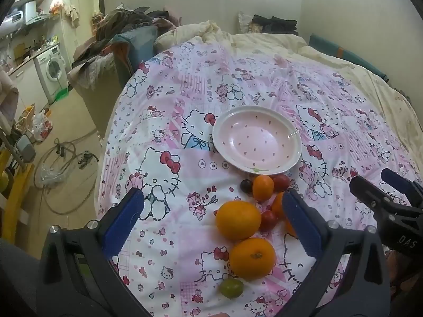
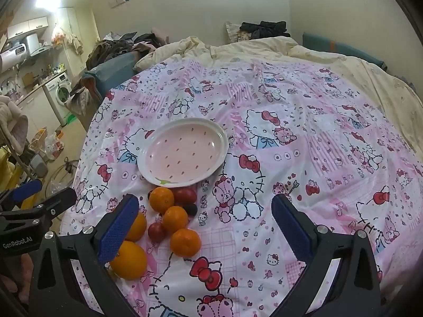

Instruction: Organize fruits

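An empty pink plate with a white rim (image 1: 290, 129) (image 2: 222, 134) lies on a Hello Kitty bedsheet. Below it lies a cluster of fruit: several oranges (image 1: 238, 219) (image 2: 185, 241), red cherry tomatoes (image 1: 268, 219) (image 2: 156, 232), a dark grape (image 1: 246, 185) (image 2: 191, 209) and a green tomato (image 1: 231, 288). My left gripper (image 1: 212, 218) is open and empty, hovering over the fruit. My right gripper (image 2: 202, 225) is open and empty, with the fruit by its left finger. Each gripper also shows at the edge of the other's view: the right one (image 1: 380, 182), the left one (image 2: 49, 189).
The bed's left edge drops to a floor with cables, bags and a washing machine (image 1: 53, 71). A cream duvet (image 1: 264, 39) and piled clothes lie at the far end of the bed.
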A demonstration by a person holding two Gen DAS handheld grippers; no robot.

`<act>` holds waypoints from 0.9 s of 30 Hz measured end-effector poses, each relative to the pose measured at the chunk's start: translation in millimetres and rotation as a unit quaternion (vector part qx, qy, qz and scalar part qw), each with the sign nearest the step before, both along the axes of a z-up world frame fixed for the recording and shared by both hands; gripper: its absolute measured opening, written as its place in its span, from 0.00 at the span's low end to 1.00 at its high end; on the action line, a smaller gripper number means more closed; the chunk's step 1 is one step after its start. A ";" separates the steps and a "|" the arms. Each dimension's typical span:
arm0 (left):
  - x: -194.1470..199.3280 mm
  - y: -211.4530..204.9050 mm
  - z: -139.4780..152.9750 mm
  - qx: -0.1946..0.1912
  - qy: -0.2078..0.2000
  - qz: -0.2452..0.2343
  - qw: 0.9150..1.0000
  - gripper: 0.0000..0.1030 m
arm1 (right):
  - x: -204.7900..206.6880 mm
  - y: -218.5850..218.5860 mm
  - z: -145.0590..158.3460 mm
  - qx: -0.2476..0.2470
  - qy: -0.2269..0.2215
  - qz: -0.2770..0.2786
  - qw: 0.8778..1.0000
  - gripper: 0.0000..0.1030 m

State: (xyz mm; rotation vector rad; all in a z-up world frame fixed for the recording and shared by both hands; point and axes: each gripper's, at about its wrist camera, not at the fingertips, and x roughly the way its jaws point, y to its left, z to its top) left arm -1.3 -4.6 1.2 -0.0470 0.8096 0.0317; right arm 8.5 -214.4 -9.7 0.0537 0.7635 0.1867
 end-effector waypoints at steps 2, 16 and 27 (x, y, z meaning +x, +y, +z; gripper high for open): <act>-0.1 -0.1 0.2 -0.001 0.000 0.001 1.000 1.00 | 0.1 -0.2 0.0 0.001 0.001 -0.001 1.000 0.99; -0.7 0.0 0.3 -0.001 0.000 0.001 1.000 1.00 | -0.2 0.6 0.3 0.002 0.002 -0.001 1.000 0.99; -1.7 4.6 -1.0 -0.002 0.000 0.003 1.000 1.00 | -0.4 2.3 -1.4 0.002 0.004 0.001 1.000 0.99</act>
